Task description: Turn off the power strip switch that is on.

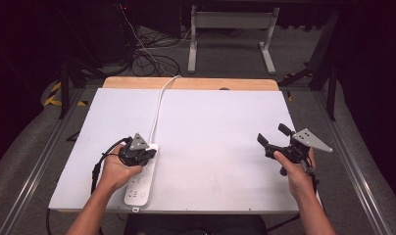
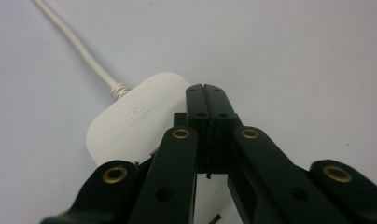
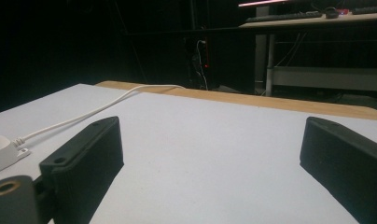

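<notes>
A white power strip [image 1: 139, 186] lies at the front left of the table, and its white cable [image 1: 158, 110] runs off over the back edge. My left gripper [image 1: 146, 152] hovers over the strip's far end, held in the person's left hand. In the left gripper view the jaws [image 2: 206, 89] are pressed together with nothing between them, their tips by the right edge of the strip's rounded end [image 2: 130, 123], near where the cable [image 2: 79, 46] enters. I cannot tell if the tips touch it. My right gripper [image 1: 273, 133] is open and empty above the bare right side; its view [image 3: 210, 154] shows the strip's end [image 3: 0, 149] far left.
The white table top [image 1: 215, 122] has a wooden strip [image 1: 196, 83] along its back edge. Beyond it stand a grey desk frame [image 1: 230, 22] and tangled floor cables [image 1: 147, 56]. Metal rails [image 1: 353, 166] run along both sides of the table.
</notes>
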Demonstrator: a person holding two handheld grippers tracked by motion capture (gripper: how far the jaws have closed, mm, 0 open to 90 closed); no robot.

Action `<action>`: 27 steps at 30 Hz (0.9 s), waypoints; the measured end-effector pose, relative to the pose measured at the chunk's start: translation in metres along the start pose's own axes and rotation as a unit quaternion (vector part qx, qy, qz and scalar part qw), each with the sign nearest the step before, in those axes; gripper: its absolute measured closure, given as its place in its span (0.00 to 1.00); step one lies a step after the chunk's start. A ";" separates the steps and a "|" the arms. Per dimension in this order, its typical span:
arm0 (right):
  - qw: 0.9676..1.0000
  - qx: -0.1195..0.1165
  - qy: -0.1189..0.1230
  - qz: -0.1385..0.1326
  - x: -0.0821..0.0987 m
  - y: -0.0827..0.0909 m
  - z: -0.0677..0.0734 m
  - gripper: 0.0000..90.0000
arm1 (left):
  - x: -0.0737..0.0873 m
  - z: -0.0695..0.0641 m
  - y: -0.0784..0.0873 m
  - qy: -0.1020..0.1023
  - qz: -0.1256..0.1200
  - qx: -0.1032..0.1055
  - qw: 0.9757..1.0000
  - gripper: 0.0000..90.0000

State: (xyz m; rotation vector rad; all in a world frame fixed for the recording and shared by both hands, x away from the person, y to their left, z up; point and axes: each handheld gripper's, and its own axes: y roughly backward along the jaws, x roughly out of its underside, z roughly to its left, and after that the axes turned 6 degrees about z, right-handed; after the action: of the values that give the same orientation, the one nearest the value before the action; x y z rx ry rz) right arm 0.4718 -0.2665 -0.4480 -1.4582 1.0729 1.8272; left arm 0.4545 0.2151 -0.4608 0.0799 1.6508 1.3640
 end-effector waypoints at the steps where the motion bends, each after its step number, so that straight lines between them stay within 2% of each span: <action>1: 1.000 0.000 0.000 0.000 0.000 0.000 0.000 0.07 | 0.000 -0.001 0.000 -0.003 0.000 -0.004 1.000 1.00; 3: 1.000 -0.001 -0.001 0.000 0.000 -0.001 0.000 0.07 | -0.001 -0.001 0.000 -0.004 0.002 -0.004 1.000 1.00; 4: 1.000 -0.002 0.000 0.001 0.000 -0.001 0.001 0.07 | -0.001 0.000 0.001 0.003 -0.005 0.001 1.000 1.00; 9: 1.000 -0.001 0.000 0.001 0.000 -0.001 0.001 0.07 | -0.001 0.001 0.002 -0.001 -0.005 0.000 1.000 1.00; 15: 1.000 -0.001 0.000 -0.001 0.000 -0.001 0.000 0.07 | 0.000 0.003 0.002 0.008 -0.011 -0.003 1.000 1.00; 17: 1.000 -0.001 -0.001 -0.001 0.000 -0.001 0.000 0.07 | 0.001 0.006 0.004 0.013 -0.016 -0.007 1.000 1.00; 18: 1.000 -0.001 0.002 0.000 0.000 -0.001 0.000 0.07 | 0.002 0.010 0.009 0.024 -0.039 -0.015 0.999 1.00; 19: 1.000 -0.001 0.002 0.000 0.000 -0.001 -0.001 0.07 | 0.002 0.010 0.009 0.024 -0.039 -0.015 0.999 1.00; 20: 1.000 0.000 0.001 0.000 0.000 -0.001 -0.001 0.07 | 0.004 0.015 0.015 0.033 -0.060 -0.021 0.997 1.00; 22: 1.000 -0.001 -0.001 0.000 0.000 -0.001 -0.001 0.07 | 0.006 0.019 0.021 0.046 -0.086 -0.029 0.995 1.00; 23: 1.000 -0.001 -0.001 0.000 0.000 -0.001 -0.001 0.07 | 0.006 0.019 0.021 0.046 -0.086 -0.029 0.995 1.00; 24: 1.000 -0.001 0.000 0.001 0.000 -0.001 0.000 0.07 | 0.007 0.021 0.024 0.052 -0.098 -0.031 0.993 1.00; 25: 1.000 -0.001 0.000 0.001 0.000 -0.001 0.000 0.07 | 0.009 0.026 0.031 0.066 -0.126 -0.044 0.989 1.00; 26: 1.000 -0.001 0.001 0.001 0.000 -0.001 0.000 0.07 | 0.011 0.028 0.034 0.078 -0.142 -0.047 0.986 1.00; 27: 1.000 -0.001 0.001 0.001 0.000 -0.001 0.000 0.07 | 0.011 0.028 0.034 0.078 -0.142 -0.047 0.986 1.00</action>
State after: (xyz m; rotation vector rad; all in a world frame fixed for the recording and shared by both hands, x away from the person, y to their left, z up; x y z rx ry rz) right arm 0.4731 -0.2663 -0.4485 -1.4621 1.0736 1.8289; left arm 0.4510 0.2539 -0.4386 -0.3133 1.6512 1.2506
